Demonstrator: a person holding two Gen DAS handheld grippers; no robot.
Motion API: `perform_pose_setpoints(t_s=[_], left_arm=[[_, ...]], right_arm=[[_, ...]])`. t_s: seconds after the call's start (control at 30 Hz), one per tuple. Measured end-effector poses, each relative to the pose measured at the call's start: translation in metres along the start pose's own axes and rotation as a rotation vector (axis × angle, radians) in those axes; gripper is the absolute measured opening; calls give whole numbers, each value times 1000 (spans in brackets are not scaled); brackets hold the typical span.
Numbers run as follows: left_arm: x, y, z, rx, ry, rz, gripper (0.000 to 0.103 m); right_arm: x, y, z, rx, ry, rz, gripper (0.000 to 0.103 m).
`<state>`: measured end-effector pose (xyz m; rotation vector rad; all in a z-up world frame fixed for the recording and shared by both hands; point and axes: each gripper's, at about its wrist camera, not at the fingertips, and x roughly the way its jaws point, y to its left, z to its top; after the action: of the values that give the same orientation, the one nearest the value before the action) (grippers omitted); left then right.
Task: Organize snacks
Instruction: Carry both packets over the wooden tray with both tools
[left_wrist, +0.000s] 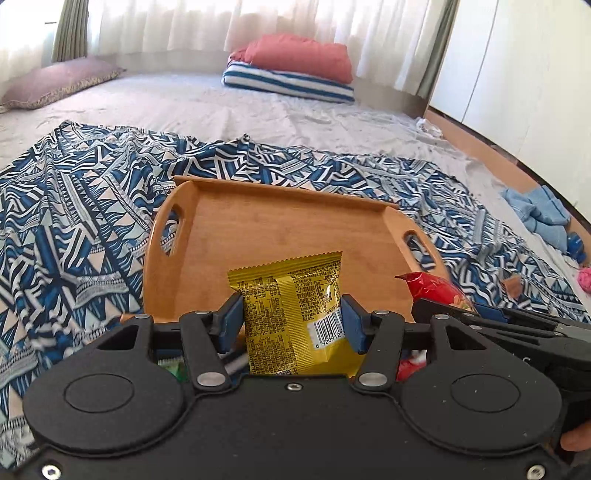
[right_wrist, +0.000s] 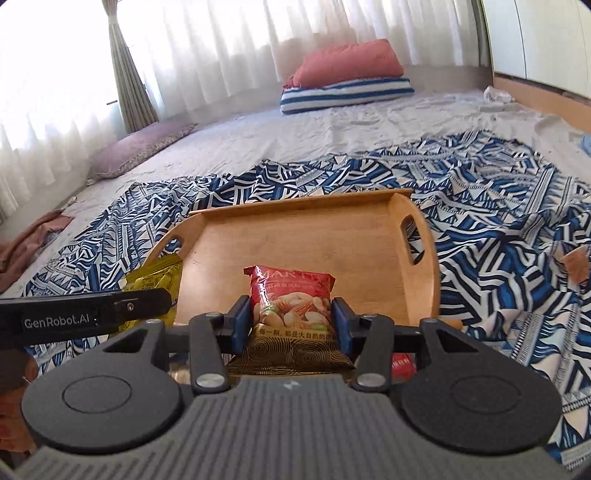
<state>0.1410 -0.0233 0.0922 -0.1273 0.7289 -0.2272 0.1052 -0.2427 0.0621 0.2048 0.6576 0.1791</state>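
Note:
My left gripper is shut on a yellow snack packet, held upright over the near edge of a wooden tray. My right gripper is shut on a red snack packet, also held at the near edge of the tray. The tray floor shows bare wood in both views. The red packet and right gripper show at the right of the left wrist view. The yellow packet and left gripper's finger show at the left of the right wrist view.
The tray lies on a blue and white patterned cloth spread over a grey bed sheet. A red pillow on a striped one and a purple pillow lie far back. Blue clothing lies at the right. More packets show under the grippers.

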Motion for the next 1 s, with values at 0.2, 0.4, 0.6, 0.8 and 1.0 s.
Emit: perform_pose_setpoints(t_s=[0.2, 0.4, 0.6, 0.8, 1.0], left_arm=[[42, 5, 17, -19, 59, -9, 53], [79, 6, 32, -12, 93, -10, 53], [107, -4, 38, 56, 104, 42, 53], [124, -12, 37, 106, 112, 54, 53], [133, -9, 37, 94, 124, 46, 53]], right_arm=[[34, -5, 15, 14, 31, -2, 51], [64, -11, 16, -21, 57, -45, 51], [85, -15, 14, -28, 61, -82, 52], [101, -11, 12, -77, 55, -112, 52], [110, -10, 11, -106, 48, -130, 52]])
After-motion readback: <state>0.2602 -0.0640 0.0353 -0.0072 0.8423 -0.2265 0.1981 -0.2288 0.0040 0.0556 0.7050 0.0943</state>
